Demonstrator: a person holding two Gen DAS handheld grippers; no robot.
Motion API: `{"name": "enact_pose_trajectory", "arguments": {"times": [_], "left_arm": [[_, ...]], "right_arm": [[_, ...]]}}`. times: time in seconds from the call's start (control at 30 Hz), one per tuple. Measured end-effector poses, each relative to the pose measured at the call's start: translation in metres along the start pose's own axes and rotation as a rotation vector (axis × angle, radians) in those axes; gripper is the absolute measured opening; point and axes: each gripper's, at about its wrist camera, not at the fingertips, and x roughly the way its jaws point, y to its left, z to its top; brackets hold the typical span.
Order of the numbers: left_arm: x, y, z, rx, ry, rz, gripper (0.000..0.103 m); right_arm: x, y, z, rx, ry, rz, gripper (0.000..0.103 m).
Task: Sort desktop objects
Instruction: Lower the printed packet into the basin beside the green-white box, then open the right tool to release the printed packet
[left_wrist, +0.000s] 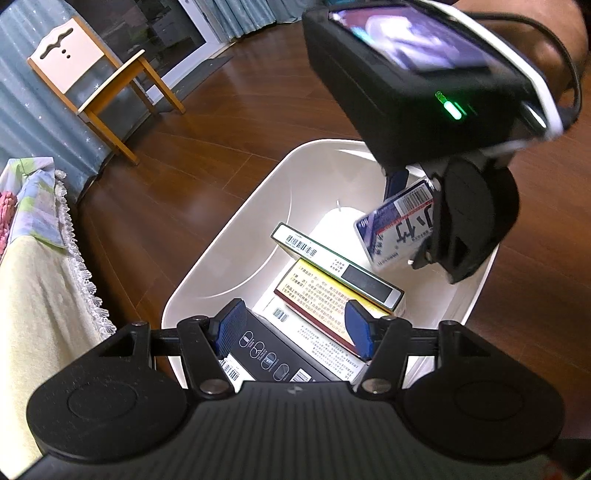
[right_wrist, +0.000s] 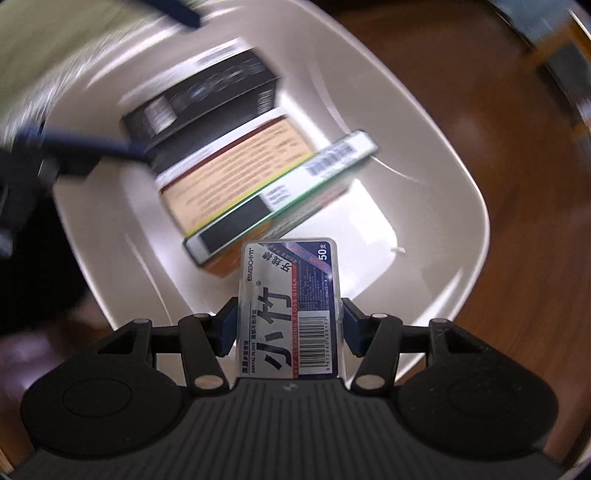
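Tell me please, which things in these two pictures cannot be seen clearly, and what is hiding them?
- Black cardboard box: left wrist view, near end hidden behind the left tongs; blurred in the right wrist view.
- White-edged box at the bottom of the pile: mostly covered by the yellow text-printed box.
- Clear plastic dental floss case: small print unreadable; its lower end is cut off by the right tongs.
- White plastic bin: near rim hidden by the left tongs.

Left wrist view looks steeply down, close over the near end of the white bin (left_wrist: 221, 229), wooden floor (left_wrist: 258, 103) filling the upper frame. Right wrist view looks down from the opposite side, closer, blurred. Both share the bin's boxes (right_wrist: 236, 162)
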Motion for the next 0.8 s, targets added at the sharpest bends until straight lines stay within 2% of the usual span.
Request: {"name": "enact_pose_trajectory", "arguments": {"times": [0.1,0.5,0.63,0.8], "left_arm": [[0.002,-0.001,0.001,0.006,0.013,0.002,0.062],[0.007,0.007,-0.008,-0.044,0.049,0.003,0.062],[0.008,0.007,-0.007,-0.041,0.051,0.0,0.062],[0.008,0.01,-0.007,-0.054,0.047,-0.002,0.062]], "right_arm": [[0.006,0.01,0.002,-0.127,0.027,-0.008,0.052],[0.022,0.015,0.011,-0.35,0.068,-0.025,0.052],[0.028,0.014,0.015,-0.387,0.074,-0.024,0.052],[0.03,0.006,0.02,-0.366,0.07,0.025,0.052]]}}
